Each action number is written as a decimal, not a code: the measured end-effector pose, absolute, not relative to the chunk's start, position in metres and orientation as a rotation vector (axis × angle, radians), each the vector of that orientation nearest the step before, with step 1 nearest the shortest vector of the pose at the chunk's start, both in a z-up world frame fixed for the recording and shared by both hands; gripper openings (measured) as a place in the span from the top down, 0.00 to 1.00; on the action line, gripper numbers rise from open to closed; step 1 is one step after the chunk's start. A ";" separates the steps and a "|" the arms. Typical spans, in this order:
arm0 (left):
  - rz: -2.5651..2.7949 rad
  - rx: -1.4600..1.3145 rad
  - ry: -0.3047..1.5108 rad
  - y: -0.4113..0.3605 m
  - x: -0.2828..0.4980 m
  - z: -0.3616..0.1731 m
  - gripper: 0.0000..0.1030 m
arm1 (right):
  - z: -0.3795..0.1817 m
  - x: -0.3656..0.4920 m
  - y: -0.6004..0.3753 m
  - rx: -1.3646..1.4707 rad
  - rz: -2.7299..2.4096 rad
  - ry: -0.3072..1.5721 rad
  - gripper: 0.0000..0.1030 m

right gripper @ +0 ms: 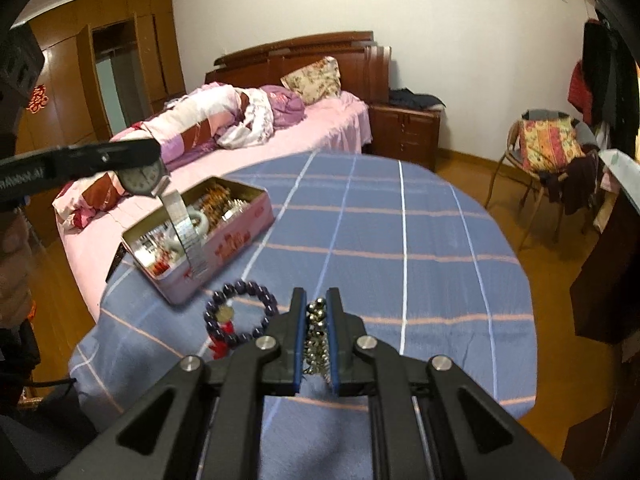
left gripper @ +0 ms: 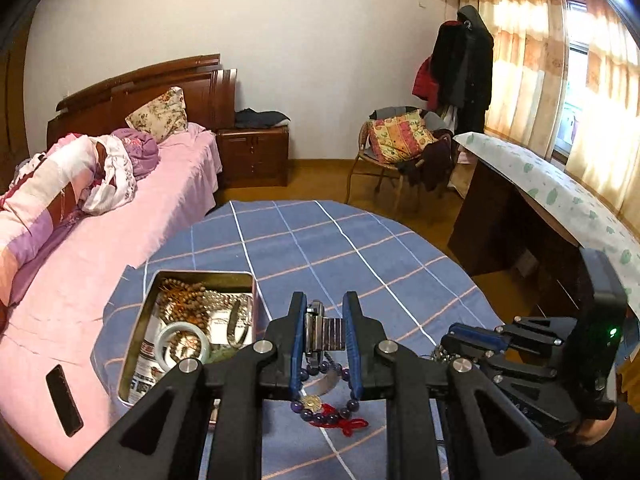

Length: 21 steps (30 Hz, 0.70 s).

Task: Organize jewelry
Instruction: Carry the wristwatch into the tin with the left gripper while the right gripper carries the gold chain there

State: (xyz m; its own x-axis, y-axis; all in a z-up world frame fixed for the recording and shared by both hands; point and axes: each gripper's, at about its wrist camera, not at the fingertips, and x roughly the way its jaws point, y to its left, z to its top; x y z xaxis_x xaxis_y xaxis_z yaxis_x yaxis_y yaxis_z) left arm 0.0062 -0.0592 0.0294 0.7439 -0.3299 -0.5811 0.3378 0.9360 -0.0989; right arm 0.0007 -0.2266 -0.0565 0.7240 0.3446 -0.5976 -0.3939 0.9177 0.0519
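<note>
My left gripper [left gripper: 325, 300] is shut on a silver wristwatch [left gripper: 324, 334], held above the blue plaid table [left gripper: 320, 248]. In the right wrist view the watch [right gripper: 142, 178] hangs from that gripper [right gripper: 158, 160] over the tin, its metal band dangling. My right gripper [right gripper: 316, 294] is shut on a silver bead chain [right gripper: 318, 324], lifted off the cloth; it also shows in the left wrist view [left gripper: 452, 336]. A purple bead bracelet [right gripper: 240, 316] with a gold charm and red tassel lies on the table between the grippers. The open pink tin [right gripper: 224, 248] holds wooden beads, bangles and other pieces.
A pink bed [left gripper: 120, 248] borders the table's left side, with a black phone [left gripper: 64, 400] on it. A chair [left gripper: 400, 148] piled with clothes and a covered desk [left gripper: 540, 188] stand beyond the table on the right.
</note>
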 end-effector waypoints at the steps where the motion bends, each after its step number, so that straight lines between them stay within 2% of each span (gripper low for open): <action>1: -0.364 0.013 0.630 -0.057 0.006 0.031 0.83 | -0.052 0.002 -0.223 -0.090 0.413 0.634 0.88; 21: -0.220 0.008 0.584 0.012 0.035 0.043 0.82 | 0.011 0.031 -0.138 -0.210 0.557 0.508 0.88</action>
